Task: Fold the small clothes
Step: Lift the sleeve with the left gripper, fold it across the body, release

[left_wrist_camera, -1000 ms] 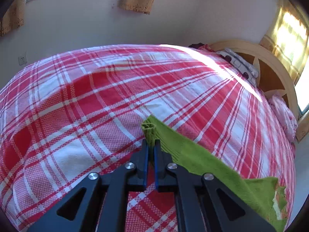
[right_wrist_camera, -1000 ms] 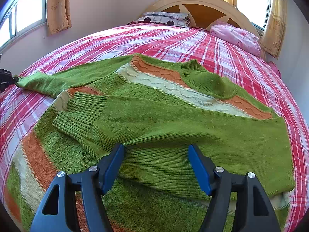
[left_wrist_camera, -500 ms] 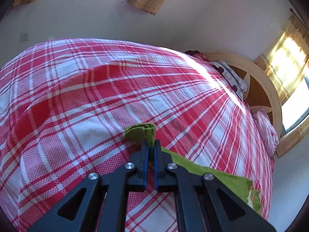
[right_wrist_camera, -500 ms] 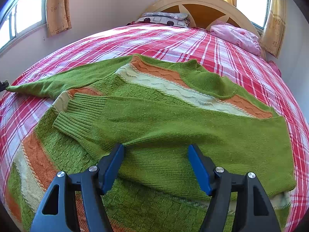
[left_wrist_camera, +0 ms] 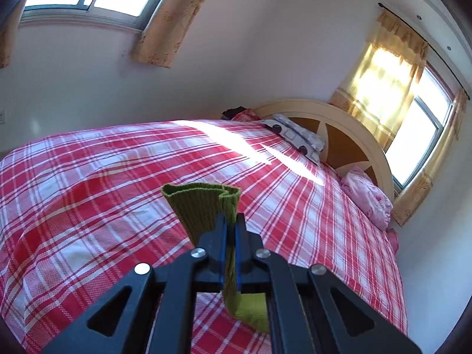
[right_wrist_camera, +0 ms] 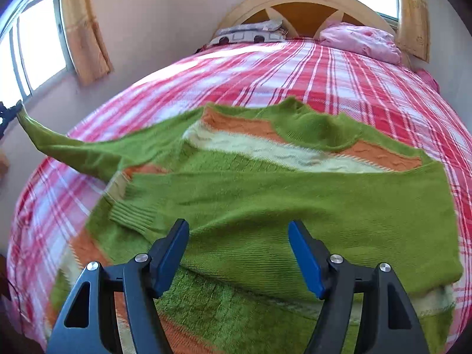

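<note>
Left tongs (left_wrist_camera: 231, 221) had lifted sleeve cuff (left_wrist_camera: 203, 203) off bed (left_wrist_camera: 88, 177), clamped. Sweater (right_wrist_camera: 265, 194) lay mid-bed; raised sleeve ran leftward from it. Right tongs (right_wrist_camera: 239, 236) wide, probably hovering over folded sleeve.

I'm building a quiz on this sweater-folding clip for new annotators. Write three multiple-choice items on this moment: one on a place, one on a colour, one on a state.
1. Where does the pink pillow lie?
A. by the headboard
B. on the sweater
C. on the floor

2. Which stripe colours cross the green sweater below its collar?
A. blue and black
B. orange and cream
C. purple and grey

3. How do the two grippers stand?
A. both open
B. both shut on cloth
C. left shut on the sleeve cuff, right open

Key: 1 A, the pillow rests against the wooden headboard. 2 B, an orange band and a cream band run under the neckline. 3 C, the left gripper pinches the ribbed sleeve cuff, while the right gripper is spread wide over the sweater.
</note>
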`<state>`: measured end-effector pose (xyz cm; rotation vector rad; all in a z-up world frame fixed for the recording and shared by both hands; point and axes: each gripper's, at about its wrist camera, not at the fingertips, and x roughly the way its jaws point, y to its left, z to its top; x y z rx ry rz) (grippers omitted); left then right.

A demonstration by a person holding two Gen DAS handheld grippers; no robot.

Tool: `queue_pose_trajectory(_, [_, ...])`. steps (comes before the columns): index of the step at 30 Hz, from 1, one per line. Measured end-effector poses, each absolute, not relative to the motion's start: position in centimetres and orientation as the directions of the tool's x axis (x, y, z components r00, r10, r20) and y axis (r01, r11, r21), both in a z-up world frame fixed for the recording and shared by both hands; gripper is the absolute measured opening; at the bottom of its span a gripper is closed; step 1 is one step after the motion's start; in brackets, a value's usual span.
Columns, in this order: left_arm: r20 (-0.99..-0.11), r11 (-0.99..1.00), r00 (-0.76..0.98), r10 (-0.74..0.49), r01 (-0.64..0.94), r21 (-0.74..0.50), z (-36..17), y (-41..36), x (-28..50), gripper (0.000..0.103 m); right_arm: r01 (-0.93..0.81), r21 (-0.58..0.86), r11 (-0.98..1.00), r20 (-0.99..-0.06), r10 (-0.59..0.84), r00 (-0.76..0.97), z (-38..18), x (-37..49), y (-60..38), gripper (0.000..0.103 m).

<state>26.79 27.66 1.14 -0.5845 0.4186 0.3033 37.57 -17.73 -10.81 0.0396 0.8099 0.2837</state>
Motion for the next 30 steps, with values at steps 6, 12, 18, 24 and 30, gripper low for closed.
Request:
queue_pose_trajectory(6, [-0.388, 0.86, 0.914, 0.12, -0.291, -0.419, 5.1, 23.5, 28.5, 0.005, -0.23, 0.145, 0.962, -0.667, 0.267, 0.695, -7.8, 34.7, -20.9, 0.071])
queue_pose_trajectory(12, [-0.335, 0.912, 0.941, 0.047, -0.177, -0.369, 7.9, 18.4, 30.6, 0.005, -0.184, 0.138, 0.973, -0.636, 0.229, 0.737, -6.9, 31.7, -25.4, 0.071])
queue_pose_trajectory(18, [-0.325, 0.939, 0.944, -0.052, -0.065, -0.338, 9.2, 12.7, 32.6, 0.005, -0.128, 0.13, 0.983, -0.644, 0.182, 0.743, -7.5, 29.0, -29.4, 0.071])
queue_pose_trajectory(24, [-0.329, 0.944, 0.932, -0.15, 0.036, -0.328, 9.9, 6.1, 34.0, 0.005, -0.081, 0.12, 0.989, -0.667, 0.141, 0.732, -9.0, 26.5, -32.6, 0.071])
queue_pose_trajectory(30, [-0.351, 0.942, 0.905, -0.24, 0.13, -0.31, 8.5, -1.3, 35.0, 0.005, -0.041, 0.149, 0.988, -0.682, 0.132, 0.72, -10.8, 24.7, -35.1, 0.071])
